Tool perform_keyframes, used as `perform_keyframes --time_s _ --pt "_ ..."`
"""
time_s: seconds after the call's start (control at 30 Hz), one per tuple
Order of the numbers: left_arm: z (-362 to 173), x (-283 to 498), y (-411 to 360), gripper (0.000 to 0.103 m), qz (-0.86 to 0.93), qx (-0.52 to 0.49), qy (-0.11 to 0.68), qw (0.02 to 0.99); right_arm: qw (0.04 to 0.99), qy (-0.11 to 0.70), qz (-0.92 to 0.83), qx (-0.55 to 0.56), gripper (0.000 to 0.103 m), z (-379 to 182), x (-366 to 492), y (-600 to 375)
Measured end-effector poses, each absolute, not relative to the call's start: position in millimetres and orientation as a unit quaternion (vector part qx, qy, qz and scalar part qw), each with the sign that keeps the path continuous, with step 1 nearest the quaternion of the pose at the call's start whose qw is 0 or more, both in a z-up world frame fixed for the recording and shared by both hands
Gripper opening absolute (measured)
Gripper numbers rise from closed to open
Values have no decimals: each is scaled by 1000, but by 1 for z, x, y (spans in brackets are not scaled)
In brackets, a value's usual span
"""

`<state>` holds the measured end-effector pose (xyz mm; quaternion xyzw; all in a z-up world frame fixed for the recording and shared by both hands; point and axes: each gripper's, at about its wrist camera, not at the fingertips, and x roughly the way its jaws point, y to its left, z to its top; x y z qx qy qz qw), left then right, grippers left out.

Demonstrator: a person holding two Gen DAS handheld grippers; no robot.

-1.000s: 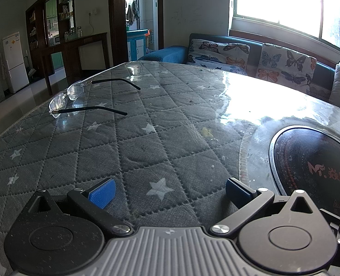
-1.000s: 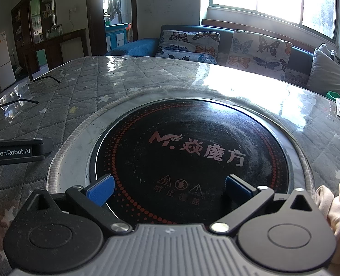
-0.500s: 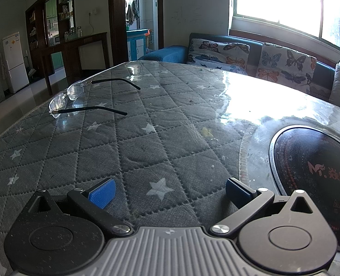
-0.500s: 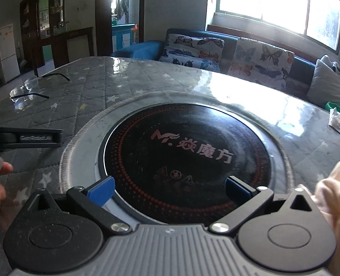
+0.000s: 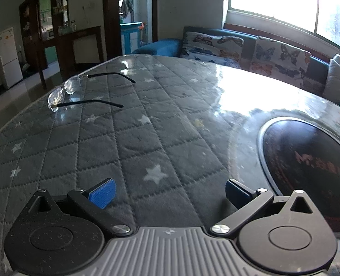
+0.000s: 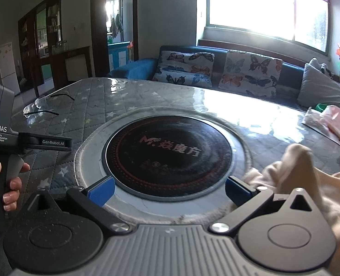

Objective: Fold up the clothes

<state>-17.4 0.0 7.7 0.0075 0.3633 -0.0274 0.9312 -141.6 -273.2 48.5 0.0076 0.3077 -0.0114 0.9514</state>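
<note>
Right gripper (image 6: 168, 191) spread wide, nothing between the blue pads, hovering over the near rim of the round cooktop (image 6: 170, 151). Cream garment (image 6: 307, 179) bunched just to the right, crumpled edge beside or maybe touching the outer face of the right finger; cannot tell contact. Heap trails off toward the lower right of the right wrist view, no clear long axis while crumpled.

Left gripper (image 5: 170, 194) equally wide, empty, low over the quilted star-print table cover (image 5: 147, 138). No cloth anywhere in the left wrist view; cooktop off to its right, so garment well apart from that side. Right gripper clearly nearer: likely first grab, short shift right onto the nearest fold.

Readable: "GenRobot.AI" and "DAS / Data Acquisition System" on the left unit body (image 6: 6, 138), held in the left hand (image 6: 11, 184). Cooktop glass: "M" logo plus Chinese characters, roughly 焱魔方; small print below illegible.

Spectacles (image 5: 78, 92) far left, pink bag (image 6: 330, 119) far right, both out of the way.
</note>
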Motion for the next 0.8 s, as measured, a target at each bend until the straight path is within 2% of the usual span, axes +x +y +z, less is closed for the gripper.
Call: perform_keyframes --time_s 0.8 --pt "20 -96 -78 103 -174 94 395 897 943 325 -50 43 103 54 -240 -309"
